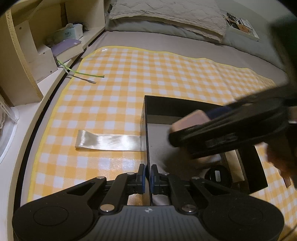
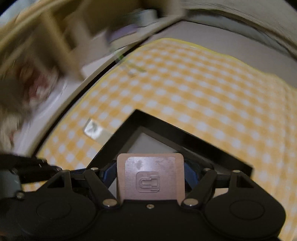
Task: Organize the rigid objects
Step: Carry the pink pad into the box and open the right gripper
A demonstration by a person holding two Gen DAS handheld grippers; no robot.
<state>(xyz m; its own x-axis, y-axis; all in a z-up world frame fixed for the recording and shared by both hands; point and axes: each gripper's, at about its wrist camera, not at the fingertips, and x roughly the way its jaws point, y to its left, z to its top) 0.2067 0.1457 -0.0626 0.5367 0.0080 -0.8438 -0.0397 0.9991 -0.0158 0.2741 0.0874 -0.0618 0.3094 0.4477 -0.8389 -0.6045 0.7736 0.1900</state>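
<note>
An open black box (image 1: 146, 118) stands on a yellow checked cloth (image 1: 130, 83). My left gripper (image 1: 148, 176) is shut on the box's near left wall, a blue pad on each side. My right gripper (image 1: 232, 126), blurred, hangs over the box's interior, shut on a flat pink case (image 1: 187, 120). In the right wrist view the pink case (image 2: 150, 176), with an embossed square logo, sits between the blue pads of the right gripper (image 2: 150, 172), above a corner of the black box (image 2: 137, 113). A round black object (image 1: 217, 175) and a beige block (image 1: 233, 165) lie inside the box.
A silvery ribbon (image 1: 109, 141) trails from the box's left wall across the cloth. A green strip (image 1: 89, 74) and a white cable tip (image 1: 91, 81) lie at the cloth's far left. Shelves with a purple book (image 1: 66, 46) and a tissue pack (image 1: 68, 31) stand left; a pillow (image 1: 167, 14) lies behind.
</note>
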